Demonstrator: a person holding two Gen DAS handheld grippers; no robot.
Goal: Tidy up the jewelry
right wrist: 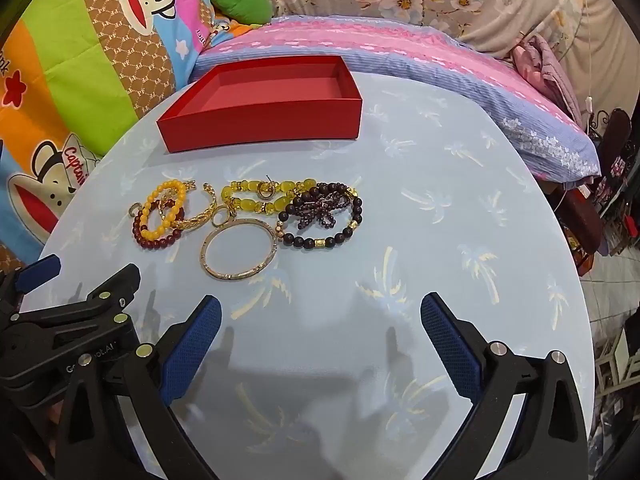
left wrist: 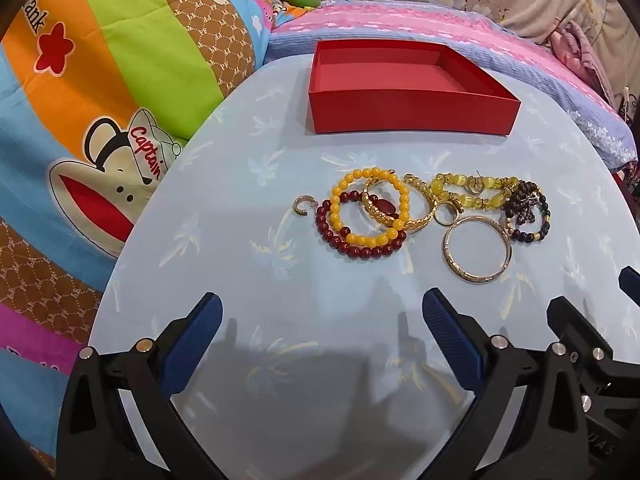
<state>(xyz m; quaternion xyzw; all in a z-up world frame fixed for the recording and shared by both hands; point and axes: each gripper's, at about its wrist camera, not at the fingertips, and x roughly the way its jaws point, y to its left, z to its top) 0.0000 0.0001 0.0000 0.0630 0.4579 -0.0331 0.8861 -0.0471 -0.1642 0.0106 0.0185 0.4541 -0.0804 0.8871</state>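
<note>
An empty red box [left wrist: 408,110] [right wrist: 260,130] stands at the far side of the round table. In front of it lies a heap of jewelry: a yellow bead bracelet [left wrist: 362,238] over a dark red one [left wrist: 348,246], gold bangles [left wrist: 476,278] [right wrist: 236,276], a translucent yellow bead bracelet [right wrist: 256,202] and dark bead bracelets [right wrist: 320,242]. A small gold ring [left wrist: 301,205] lies at the heap's left. My left gripper [left wrist: 322,316] is open and empty, short of the heap. My right gripper [right wrist: 320,316] is open and empty beside it, and shows at the left view's right edge.
The table [right wrist: 440,240] has a pale blue cloth with a palm print. Behind it lie a colourful cartoon quilt [left wrist: 100,80], a pink and purple pillow [right wrist: 460,68] and a green cushion [right wrist: 240,0]. Furniture and a tiled floor [right wrist: 612,280] are at the right.
</note>
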